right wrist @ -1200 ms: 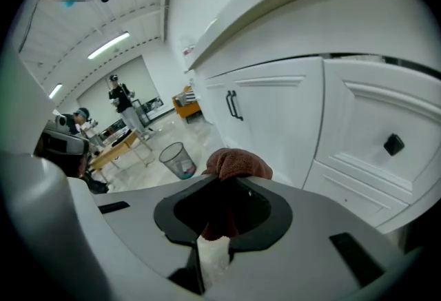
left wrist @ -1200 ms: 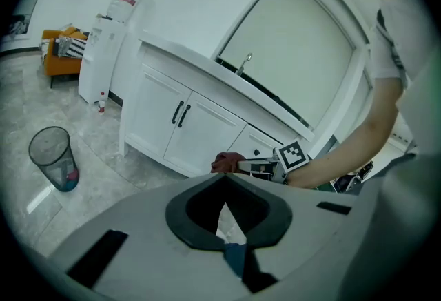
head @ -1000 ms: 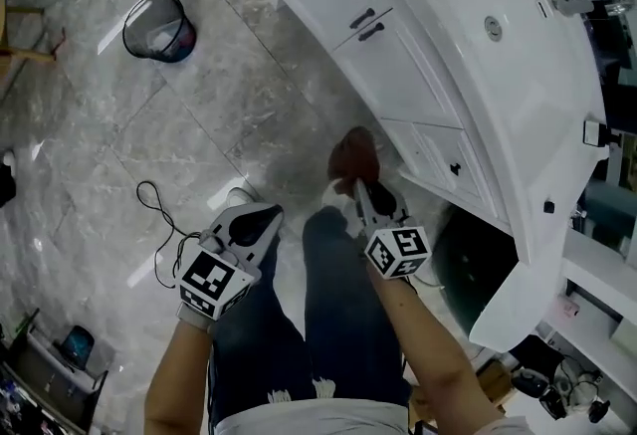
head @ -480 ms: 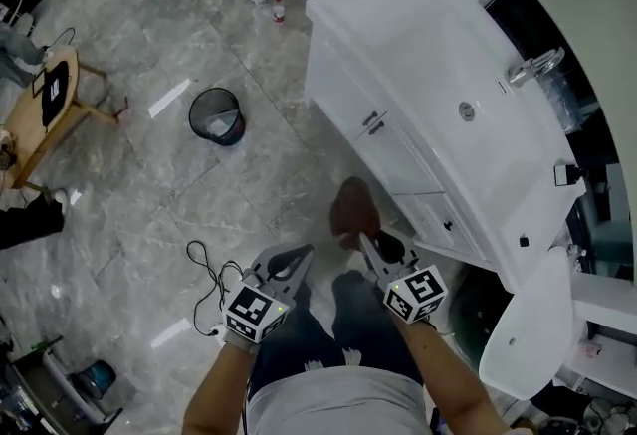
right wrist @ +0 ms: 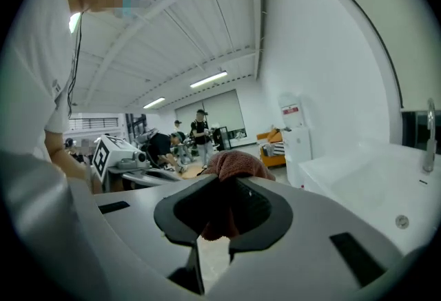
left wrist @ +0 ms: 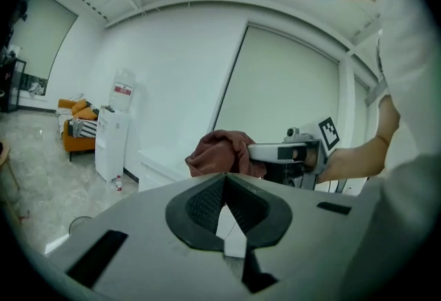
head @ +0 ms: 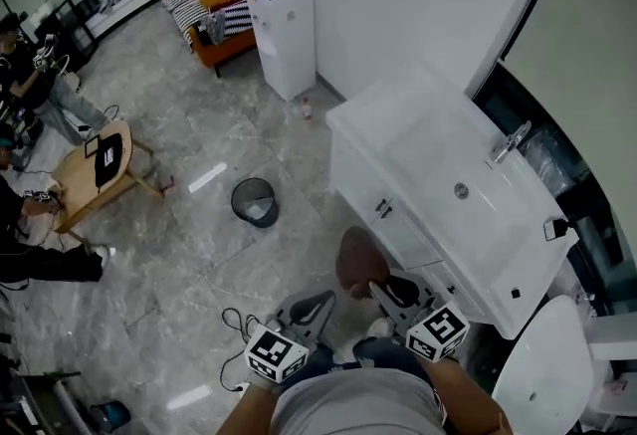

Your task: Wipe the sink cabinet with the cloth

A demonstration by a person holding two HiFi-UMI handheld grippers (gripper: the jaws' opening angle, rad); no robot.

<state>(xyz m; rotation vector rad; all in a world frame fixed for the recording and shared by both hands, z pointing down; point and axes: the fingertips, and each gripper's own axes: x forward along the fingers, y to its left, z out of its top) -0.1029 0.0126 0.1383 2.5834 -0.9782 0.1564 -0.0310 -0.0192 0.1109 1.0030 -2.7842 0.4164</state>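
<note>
The white sink cabinet (head: 390,214) stands right of centre in the head view, with a faucet (head: 508,142) at its back. My right gripper (head: 378,286) is shut on a brown cloth (head: 356,264), held in the air in front of the cabinet's doors, apart from them. The cloth (right wrist: 238,163) bulges out above that gripper's jaws. My left gripper (head: 320,300) hangs just left of it, jaw tips together with nothing between them. From the left gripper view, the cloth (left wrist: 224,153) and the right gripper (left wrist: 286,151) show ahead.
A black waste bin (head: 254,201) stands on the grey tiled floor left of the cabinet. A white water dispenser (head: 284,40) and an orange sofa (head: 214,5) are at the back wall. A wooden table (head: 95,169) with people sits far left. A toilet (head: 542,363) is at lower right.
The head view has risen and pulled back, showing much more of the room. Both grippers stay low near the body, and the cloth stays in the right one.
</note>
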